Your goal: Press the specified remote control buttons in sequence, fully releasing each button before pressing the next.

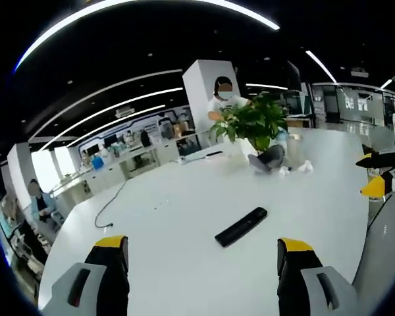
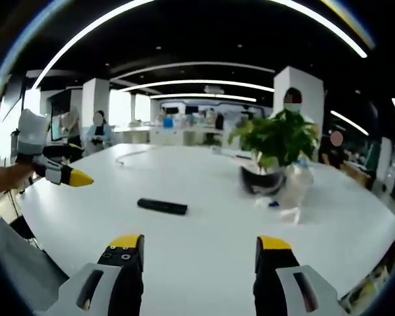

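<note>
A black remote control [image 1: 241, 226] lies flat on the white table [image 1: 184, 197], a little ahead of my left gripper [image 1: 204, 253], whose yellow-tipped jaws stand wide apart with nothing between them. The right gripper view has the same remote [image 2: 162, 206] lying ahead and left of my right gripper [image 2: 201, 253], which is also open and empty. The right gripper [image 1: 382, 174] enters the left gripper view at the far right edge. At the left of the right gripper view the left gripper [image 2: 56, 168] is held by a hand.
A green potted plant [image 2: 276, 148] stands on the table beyond the remote, with white crumpled items [image 2: 291, 209] beside it. A thin cable [image 1: 112, 207] trails across the table's left side. People sit behind the table and at desks along the back.
</note>
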Demonstrator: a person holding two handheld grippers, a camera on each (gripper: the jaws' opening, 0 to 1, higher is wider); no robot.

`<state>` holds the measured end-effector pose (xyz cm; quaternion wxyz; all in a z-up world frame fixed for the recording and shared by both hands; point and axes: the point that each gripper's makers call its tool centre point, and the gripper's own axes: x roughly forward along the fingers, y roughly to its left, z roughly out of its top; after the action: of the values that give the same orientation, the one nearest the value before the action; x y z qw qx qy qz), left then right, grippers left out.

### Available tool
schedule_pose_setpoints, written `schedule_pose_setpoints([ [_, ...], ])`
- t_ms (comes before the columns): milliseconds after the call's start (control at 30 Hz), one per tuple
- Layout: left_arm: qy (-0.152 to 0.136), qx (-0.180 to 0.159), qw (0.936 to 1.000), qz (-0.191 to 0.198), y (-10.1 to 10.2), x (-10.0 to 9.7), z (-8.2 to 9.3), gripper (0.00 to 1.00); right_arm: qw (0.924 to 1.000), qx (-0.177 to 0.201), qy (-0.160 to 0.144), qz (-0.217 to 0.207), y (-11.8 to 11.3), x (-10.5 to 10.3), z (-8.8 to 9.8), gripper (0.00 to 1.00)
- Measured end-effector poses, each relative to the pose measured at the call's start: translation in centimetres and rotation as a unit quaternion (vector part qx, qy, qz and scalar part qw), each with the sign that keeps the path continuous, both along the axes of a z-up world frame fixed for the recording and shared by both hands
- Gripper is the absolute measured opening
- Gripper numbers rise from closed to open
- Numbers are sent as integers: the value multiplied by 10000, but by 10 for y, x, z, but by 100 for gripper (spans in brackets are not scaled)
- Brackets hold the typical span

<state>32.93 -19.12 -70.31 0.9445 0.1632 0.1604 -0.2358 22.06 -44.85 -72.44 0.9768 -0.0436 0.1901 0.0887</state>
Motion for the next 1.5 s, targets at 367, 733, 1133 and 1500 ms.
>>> schedule_pose_setpoints([
  [367, 141, 261, 9984, -489, -11, 26, 2, 96, 10000, -62, 62, -32, -1, 1, -3, 66],
  [733, 628, 240, 9924, -1035, -34, 33, -6, 91, 9999, -104, 64, -82, -3, 1, -3, 65],
  [1133, 1120, 265, 9828, -1445, -49, 45, -11, 89, 9998, -175, 85, -95, -4, 2, -4, 64],
  [1500, 1314, 364, 9785, -1550, -49, 62, -17, 88, 9996, -203, 151, -129, -6, 1, -7, 59],
])
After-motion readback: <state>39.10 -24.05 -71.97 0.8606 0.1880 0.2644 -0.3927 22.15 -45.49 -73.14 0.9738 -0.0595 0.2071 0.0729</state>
